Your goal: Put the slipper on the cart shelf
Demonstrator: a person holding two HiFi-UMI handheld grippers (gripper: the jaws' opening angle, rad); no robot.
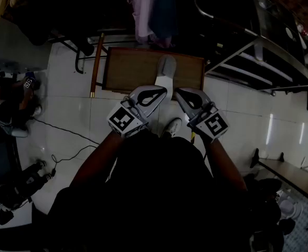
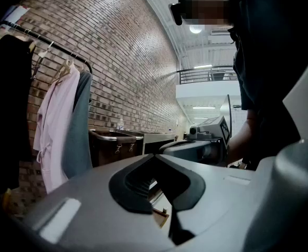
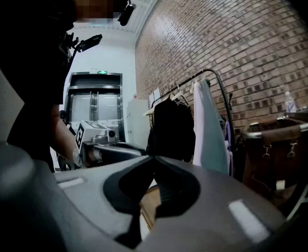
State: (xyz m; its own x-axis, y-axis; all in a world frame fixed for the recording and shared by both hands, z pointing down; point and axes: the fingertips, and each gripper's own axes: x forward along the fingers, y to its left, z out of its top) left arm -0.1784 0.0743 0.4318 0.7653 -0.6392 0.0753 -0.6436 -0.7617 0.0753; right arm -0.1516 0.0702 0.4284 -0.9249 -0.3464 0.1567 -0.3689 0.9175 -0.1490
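Note:
A grey and white slipper lies on a brown board on the tiled floor, just ahead of both grippers. The metal cart with its railed shelves stands at the upper right. My left gripper and right gripper hover side by side in front of the person's chest, tips pointing at the slipper. In the left gripper view the left gripper has its jaws meeting with nothing between them. The right gripper is likewise shut and empty.
A clothes rail with pink and grey garments stands behind the board. A white shoe shows below the grippers. Cables and equipment lie on the floor at the left. A low bench is at the right.

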